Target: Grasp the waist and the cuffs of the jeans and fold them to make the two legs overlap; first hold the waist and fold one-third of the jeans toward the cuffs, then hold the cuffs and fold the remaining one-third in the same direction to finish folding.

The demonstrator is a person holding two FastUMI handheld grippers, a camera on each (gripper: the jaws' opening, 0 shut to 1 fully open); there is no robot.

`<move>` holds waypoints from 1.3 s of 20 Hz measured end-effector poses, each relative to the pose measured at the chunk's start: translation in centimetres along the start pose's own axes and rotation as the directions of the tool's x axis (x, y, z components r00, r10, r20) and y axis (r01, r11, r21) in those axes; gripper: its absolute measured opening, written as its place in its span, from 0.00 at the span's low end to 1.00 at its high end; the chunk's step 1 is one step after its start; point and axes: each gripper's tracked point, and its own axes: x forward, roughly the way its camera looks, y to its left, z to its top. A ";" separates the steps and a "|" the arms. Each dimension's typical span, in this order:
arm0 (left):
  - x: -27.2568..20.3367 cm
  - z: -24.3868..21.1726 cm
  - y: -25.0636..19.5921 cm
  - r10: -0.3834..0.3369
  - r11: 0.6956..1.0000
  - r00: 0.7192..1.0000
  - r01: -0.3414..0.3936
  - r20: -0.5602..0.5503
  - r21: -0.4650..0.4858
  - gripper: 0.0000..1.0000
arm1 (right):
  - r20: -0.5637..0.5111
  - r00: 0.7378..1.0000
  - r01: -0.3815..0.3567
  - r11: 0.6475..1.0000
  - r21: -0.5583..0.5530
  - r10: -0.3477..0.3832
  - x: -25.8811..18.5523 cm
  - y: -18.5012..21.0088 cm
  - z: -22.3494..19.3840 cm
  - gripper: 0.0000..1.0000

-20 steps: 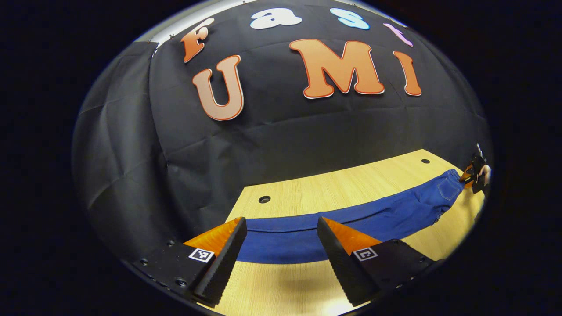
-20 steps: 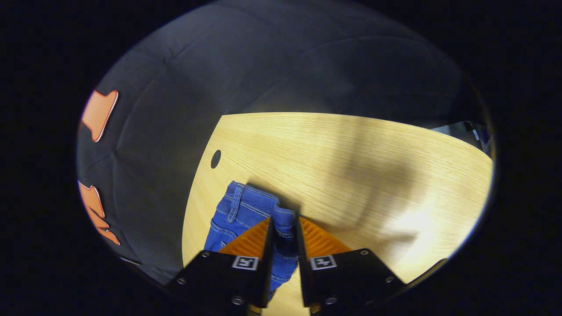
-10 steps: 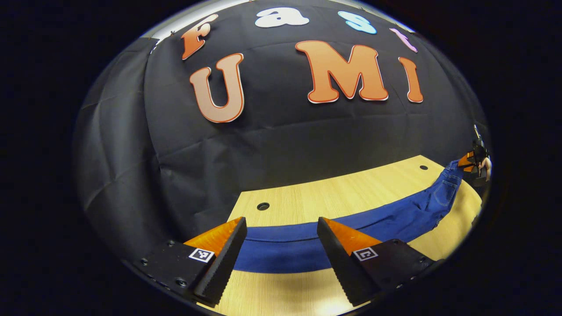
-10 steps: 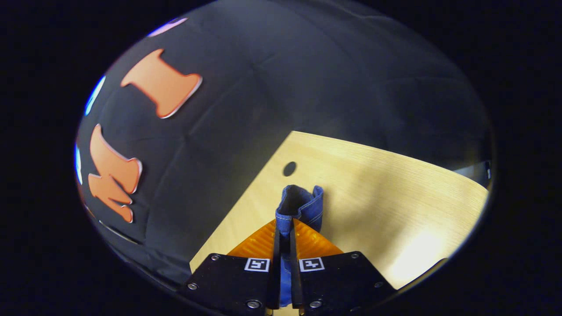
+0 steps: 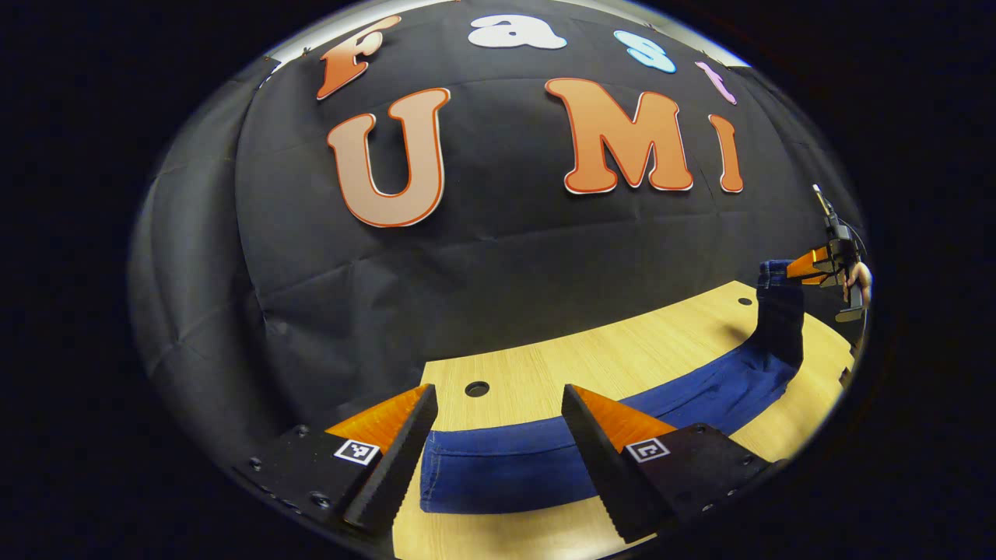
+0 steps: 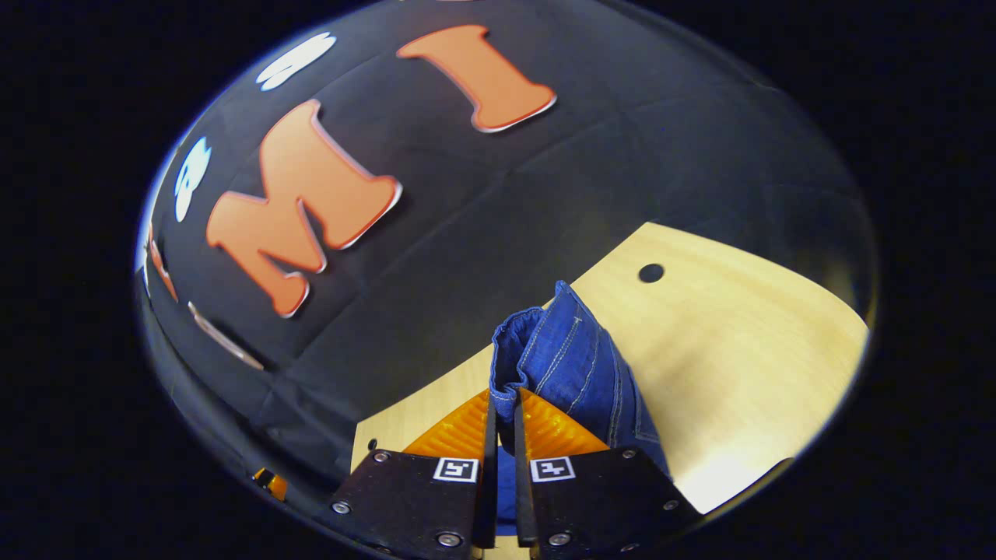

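Note:
Blue jeans (image 5: 529,467) stretch in a long band across the wooden table (image 5: 607,358). Their cuff end lies flat between and just beyond the fingers of my left gripper (image 5: 498,393), which is open and holds nothing. At the far right, my right gripper (image 5: 809,266), held by a hand (image 5: 856,276), grips the waist end (image 5: 778,311) raised off the table, with the denim hanging down from it. In the right gripper view, the right gripper (image 6: 502,404) is shut on the bunched waist (image 6: 568,358), stitching visible, above the table (image 6: 739,342).
The black cloth wall runs close behind the table's far edge. Round holes sit in the tabletop near its back corners (image 5: 477,388) (image 5: 745,300) (image 6: 650,273). Bare wood lies behind the jeans and to the right of the lifted waist.
The right gripper closed fully on the waist, lifted it off the table and turned toward the wall. The jeans' cuff edge now shows between the left fingers.

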 end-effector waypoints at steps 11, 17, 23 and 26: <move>0.7 -4.6 8.0 0.015 0.997 0.999 -0.018 -0.044 -0.077 0.99 | -0.233 0.968 -0.128 0.979 -0.157 0.089 3.2 12.6 -16.0 0.11; 0.6 -7.2 10.3 0.063 0.987 0.995 -0.074 -0.081 -0.144 0.99 | -0.406 0.913 -0.125 0.929 -0.349 -0.029 6.6 12.1 -24.3 0.11; 0.0 -10.0 11.4 0.093 0.964 0.987 -0.122 -0.129 -0.237 0.99 | -0.471 0.881 -0.159 0.916 -0.369 -0.037 7.0 12.5 -27.8 0.27; -1.0 -12.1 11.1 0.066 0.929 0.985 -0.119 -0.160 -0.349 0.99 | -0.446 0.895 -0.150 0.920 -0.363 -0.030 6.9 12.7 -26.8 0.95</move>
